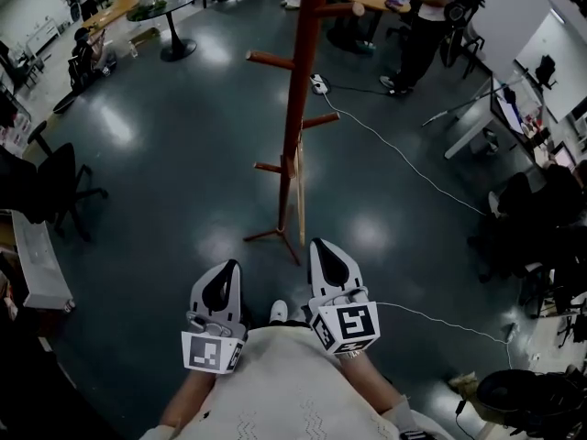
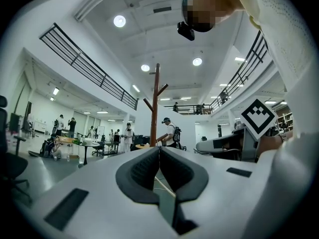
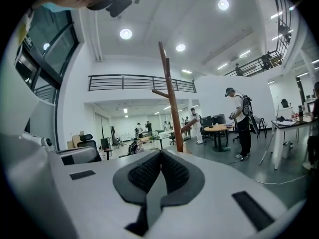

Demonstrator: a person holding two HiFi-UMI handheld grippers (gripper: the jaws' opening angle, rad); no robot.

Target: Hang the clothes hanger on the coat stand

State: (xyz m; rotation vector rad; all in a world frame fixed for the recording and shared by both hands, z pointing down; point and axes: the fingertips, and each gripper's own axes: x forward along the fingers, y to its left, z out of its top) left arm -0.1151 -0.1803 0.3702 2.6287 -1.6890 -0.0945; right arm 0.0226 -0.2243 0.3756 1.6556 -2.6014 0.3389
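Note:
The red-brown wooden coat stand [image 1: 298, 90] rises from the dark floor straight ahead of me, with pegs pointing left and right. A pale wooden clothes hanger [image 1: 300, 191] hangs edge-on against the pole's lower right side, under a short peg. My left gripper [image 1: 223, 278] and right gripper [image 1: 327, 250] are held side by side low in the head view, short of the stand's feet and apart from it. Both have their jaws closed together with nothing between them. The stand [image 2: 155, 108] shows beyond the left gripper [image 2: 159, 151], and the stand [image 3: 170, 93] beyond the right gripper [image 3: 160, 154].
A white cable [image 1: 404, 159] runs across the floor right of the stand. A black office chair [image 1: 55, 186] stands at the left, a round table [image 1: 170, 7] at the far left back. A person [image 1: 422, 26] stands by desks at the back right.

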